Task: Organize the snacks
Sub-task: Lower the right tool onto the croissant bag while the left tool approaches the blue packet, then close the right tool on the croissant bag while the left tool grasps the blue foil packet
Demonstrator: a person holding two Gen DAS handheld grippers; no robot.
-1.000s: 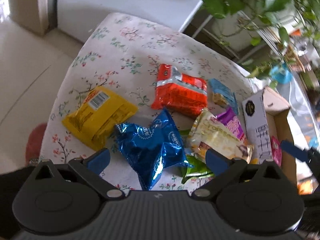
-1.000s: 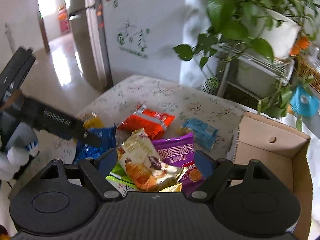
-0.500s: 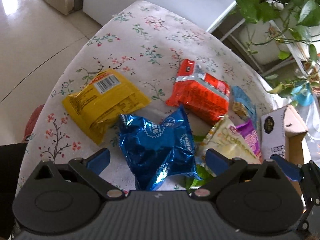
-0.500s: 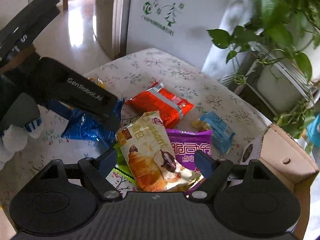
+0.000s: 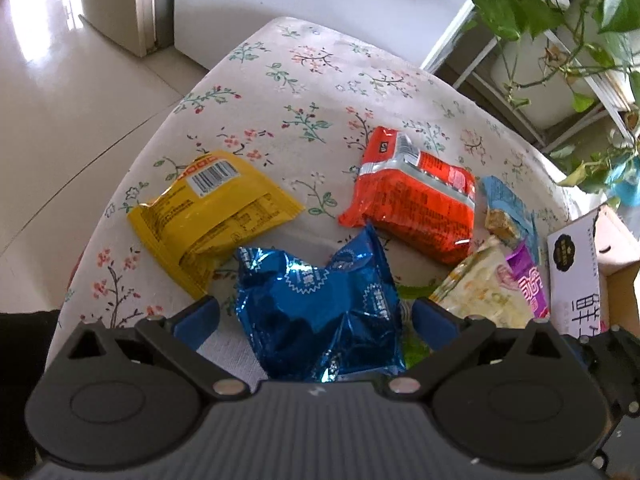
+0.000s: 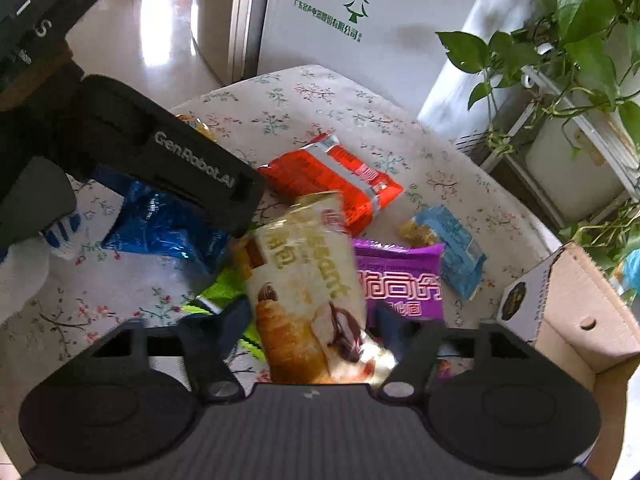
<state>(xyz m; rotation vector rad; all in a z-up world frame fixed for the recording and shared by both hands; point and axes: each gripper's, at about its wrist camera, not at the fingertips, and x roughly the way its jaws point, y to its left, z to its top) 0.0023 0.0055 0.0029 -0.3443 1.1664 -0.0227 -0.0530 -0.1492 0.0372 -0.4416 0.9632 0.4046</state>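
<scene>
Snack packets lie on a flowered tablecloth [image 5: 304,80]. My left gripper [image 5: 314,318] is open and straddles a crumpled blue foil packet [image 5: 320,304] without pressing it. Beyond it lie a yellow packet [image 5: 208,216] and an orange packet [image 5: 416,204]. My right gripper [image 6: 312,316] points down at a cream croissant packet [image 6: 304,280]; its jaws are closing with the packet between them, and thin gaps still show at both pads. A purple packet [image 6: 400,280], a light blue packet [image 6: 448,248] and a green packet [image 6: 224,288] lie around it.
An open cardboard box [image 6: 580,312] stands at the right table edge with a white carton [image 6: 520,304] against its near wall. The left gripper's black housing [image 6: 180,160] hangs over the blue packet. Potted plants [image 6: 580,20] and a white appliance [image 6: 360,40] stand behind the table.
The right gripper has sunk toward the croissant packet and its fingers have drawn in close to the packet's sides. The left gripper has lowered slightly over the blue packet, still wide.
</scene>
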